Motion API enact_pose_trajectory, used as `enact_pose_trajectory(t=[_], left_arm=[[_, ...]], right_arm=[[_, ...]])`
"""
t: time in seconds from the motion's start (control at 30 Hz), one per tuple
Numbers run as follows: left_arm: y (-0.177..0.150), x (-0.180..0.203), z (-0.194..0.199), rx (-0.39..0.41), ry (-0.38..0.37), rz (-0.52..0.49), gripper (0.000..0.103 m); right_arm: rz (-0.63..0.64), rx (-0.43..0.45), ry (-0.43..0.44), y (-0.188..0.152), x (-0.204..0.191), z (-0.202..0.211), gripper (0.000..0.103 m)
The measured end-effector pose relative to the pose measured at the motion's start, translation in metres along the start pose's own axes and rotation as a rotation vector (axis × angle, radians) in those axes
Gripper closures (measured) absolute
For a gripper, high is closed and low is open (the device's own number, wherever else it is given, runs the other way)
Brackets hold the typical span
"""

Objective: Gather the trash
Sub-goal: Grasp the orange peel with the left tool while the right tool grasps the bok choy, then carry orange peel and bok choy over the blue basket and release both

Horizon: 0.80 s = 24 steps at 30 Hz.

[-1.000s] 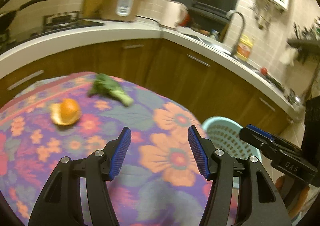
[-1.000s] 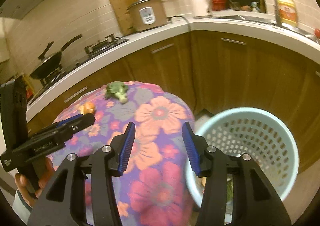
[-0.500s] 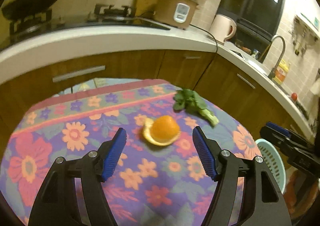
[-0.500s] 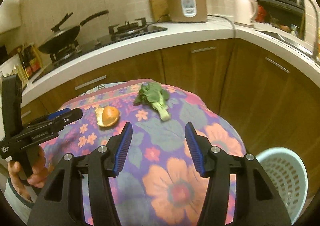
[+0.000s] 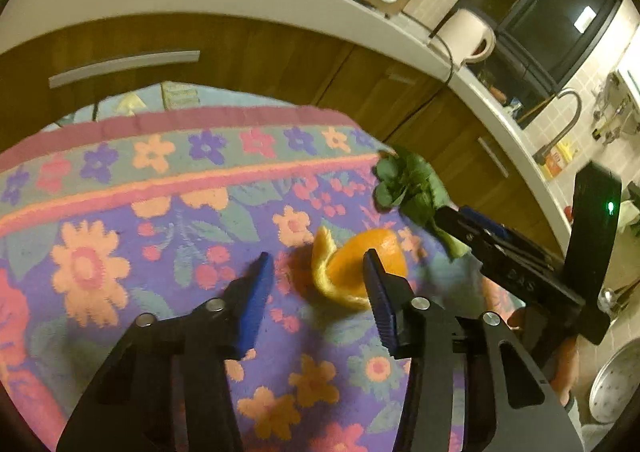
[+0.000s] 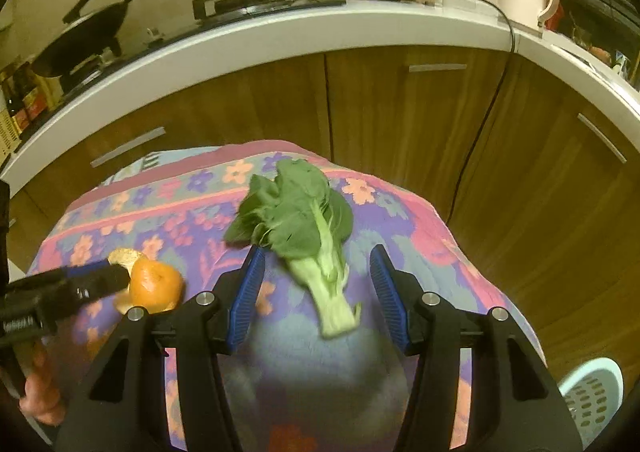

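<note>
An orange peel (image 5: 352, 268) lies on the flowered cloth (image 5: 160, 212), a curled cup with its bright outer skin up and pale pith along the torn edge. Near it lies a leafy green vegetable (image 6: 304, 220), dark leaves pointing away from me and the pale cut stalk towards me.

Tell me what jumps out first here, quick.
The floral cloth fills both views. On it, an orange peel lies just ahead of the closing left gripper, not yet gripped. A leafy green lies stem-first between the open right gripper's fingers, untouched.
</note>
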<state>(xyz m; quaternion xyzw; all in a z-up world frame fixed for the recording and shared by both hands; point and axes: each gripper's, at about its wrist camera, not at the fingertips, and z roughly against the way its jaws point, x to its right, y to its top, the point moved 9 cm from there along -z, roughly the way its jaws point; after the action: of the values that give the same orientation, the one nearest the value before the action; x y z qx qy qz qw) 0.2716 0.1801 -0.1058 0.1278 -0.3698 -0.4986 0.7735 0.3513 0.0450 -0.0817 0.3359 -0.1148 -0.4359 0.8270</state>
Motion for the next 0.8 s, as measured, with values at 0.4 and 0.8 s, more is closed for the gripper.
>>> enact_pose_trajectory(t=[0.4,0.8], left_arm=[[-0.004,0.01,0.0,0.021,0.032,-0.072,0.1],[0.0,0.015,0.025,0.111,-0.003,-0.103,0.101]], right_arm=[[0.047,-0.043,-0.041,-0.004,-0.006,-0.011,0.073],[0.015,0.039,0.068,-0.01,-0.007,0.021,0.076]])
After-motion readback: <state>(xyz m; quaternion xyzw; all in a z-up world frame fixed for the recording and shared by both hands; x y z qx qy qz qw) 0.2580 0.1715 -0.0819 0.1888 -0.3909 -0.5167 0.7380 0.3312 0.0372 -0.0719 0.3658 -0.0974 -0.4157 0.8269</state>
